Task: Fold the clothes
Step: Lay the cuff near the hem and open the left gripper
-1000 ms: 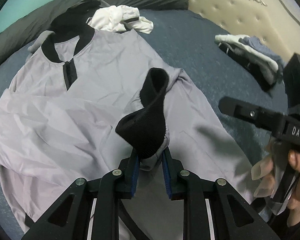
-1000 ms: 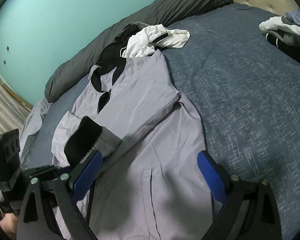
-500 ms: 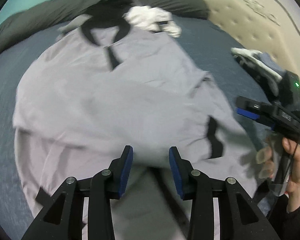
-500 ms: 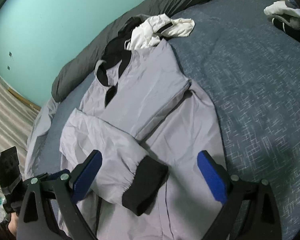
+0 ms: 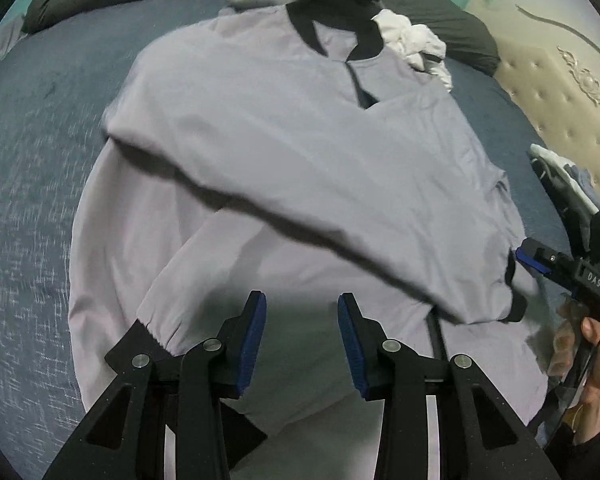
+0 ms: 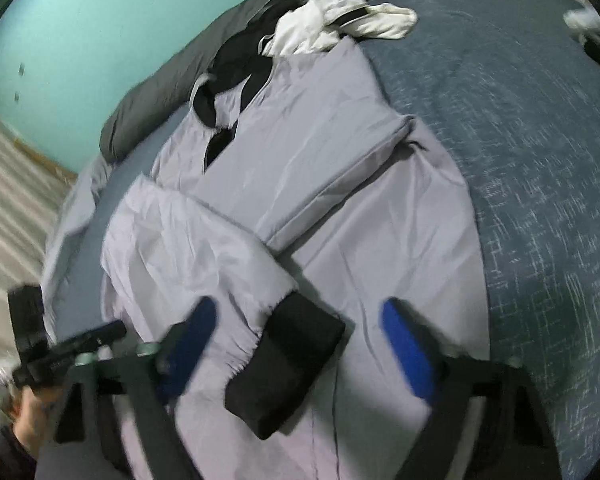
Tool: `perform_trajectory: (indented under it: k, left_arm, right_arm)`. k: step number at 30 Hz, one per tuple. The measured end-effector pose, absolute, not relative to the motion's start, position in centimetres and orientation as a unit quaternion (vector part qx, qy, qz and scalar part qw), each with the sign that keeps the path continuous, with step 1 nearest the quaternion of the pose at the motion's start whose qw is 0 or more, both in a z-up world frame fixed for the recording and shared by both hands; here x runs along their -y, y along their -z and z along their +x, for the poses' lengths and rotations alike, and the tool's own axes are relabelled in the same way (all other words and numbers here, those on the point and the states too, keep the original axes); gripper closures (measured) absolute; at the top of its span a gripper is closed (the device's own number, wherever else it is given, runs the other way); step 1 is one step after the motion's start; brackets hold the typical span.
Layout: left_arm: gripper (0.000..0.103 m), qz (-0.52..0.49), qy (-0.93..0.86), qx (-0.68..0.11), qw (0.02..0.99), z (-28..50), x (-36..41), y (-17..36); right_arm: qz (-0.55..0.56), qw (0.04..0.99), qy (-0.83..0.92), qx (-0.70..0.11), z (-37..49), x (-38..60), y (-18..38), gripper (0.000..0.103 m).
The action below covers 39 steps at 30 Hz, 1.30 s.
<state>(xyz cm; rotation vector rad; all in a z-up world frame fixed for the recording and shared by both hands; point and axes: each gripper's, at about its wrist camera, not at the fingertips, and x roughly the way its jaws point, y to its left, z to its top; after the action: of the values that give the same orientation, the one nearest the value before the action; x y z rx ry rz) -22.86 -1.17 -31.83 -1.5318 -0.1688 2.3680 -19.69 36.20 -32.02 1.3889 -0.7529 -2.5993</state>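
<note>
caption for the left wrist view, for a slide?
Open left gripper above a light grey jacket with black cuffs, both sleeves crossed over its front, on a dark blue bed.

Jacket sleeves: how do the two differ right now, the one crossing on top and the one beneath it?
The top sleeve runs fully exposed across the chest; the lower sleeve is partly covered by it. The top sleeve's cuff shows between the fingers of the open right tongs; the lower sleeve's cuff sits beside the open left tongs. Both are grey with black cuffs, and neither is gripped.
</note>
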Motion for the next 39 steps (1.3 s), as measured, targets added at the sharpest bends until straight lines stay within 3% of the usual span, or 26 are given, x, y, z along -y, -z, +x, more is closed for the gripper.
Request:
perform_trajectory:
  k: [5,8,12,15,19,21,22,24,31,33,34,36,39]
  left_arm:
    - [0.062,-0.539,-0.825,0.059,0.155,-22.6,1.5,32.6]
    - [0.062,-0.541,-0.825,0.059,0.154,-22.6,1.5,33.0]
    - [0.062,-0.542,-0.824,0.057,0.154,-22.6,1.5,33.2]
    - [0.062,-0.542,-0.824,0.056,0.154,-22.7,1.7,33.3]
    - [0.062,-0.542,-0.825,0.056,0.154,-22.6,1.8,33.3]
    - [0.062,-0.542,-0.824,0.055,0.155,-22.9,1.5,33.3]
    - [0.062,-0.542,-0.824,0.054,0.155,-22.9,1.5,33.4]
    - [0.062,-0.542,-0.824,0.052,0.156,-22.9,1.5,33.4]
    - [0.062,-0.544,-0.823,0.046,0.157,-23.0,1.4,33.5]
    - [0.062,-0.544,-0.823,0.046,0.156,-23.0,1.4,33.5]
    - [0.062,-0.544,-0.823,0.047,0.156,-22.9,1.5,33.5]
    - [0.062,-0.544,-0.823,0.049,0.155,-22.9,1.4,33.6]
    - [0.062,-0.544,-0.823,0.05,0.153,-22.8,1.3,33.5]
  right_arm:
    - [0.473,0.06,0.854,0.21,-20.0,-34.9,32.6,0.048]
    - [0.478,0.062,0.851,0.207,-20.0,-35.1,33.0,0.071]
    - [0.473,0.067,0.851,0.218,-19.8,-35.7,33.1,0.092]
    - [0.468,0.071,0.852,0.224,-19.7,-36.0,32.9,0.097]
    - [0.457,0.062,0.855,0.236,-19.4,-36.6,32.4,0.097]
    - [0.454,0.054,0.857,0.238,-19.5,-37.0,32.2,0.09]
    - [0.454,0.05,0.858,0.236,-19.7,-37.1,32.1,0.083]
    - [0.454,0.057,0.861,0.223,-20.0,-36.6,32.0,0.042]
    - [0.465,0.08,0.866,0.166,-21.4,-34.9,32.8,0.041]
    - [0.473,0.095,0.858,0.177,-21.5,-34.8,33.5,0.068]
    - [0.471,0.098,0.858,0.18,-21.4,-34.9,33.4,0.07]
    - [0.467,0.103,0.859,0.185,-21.1,-35.0,33.1,0.094]
    - [0.453,0.106,0.862,0.201,-20.4,-35.7,32.2,0.097]
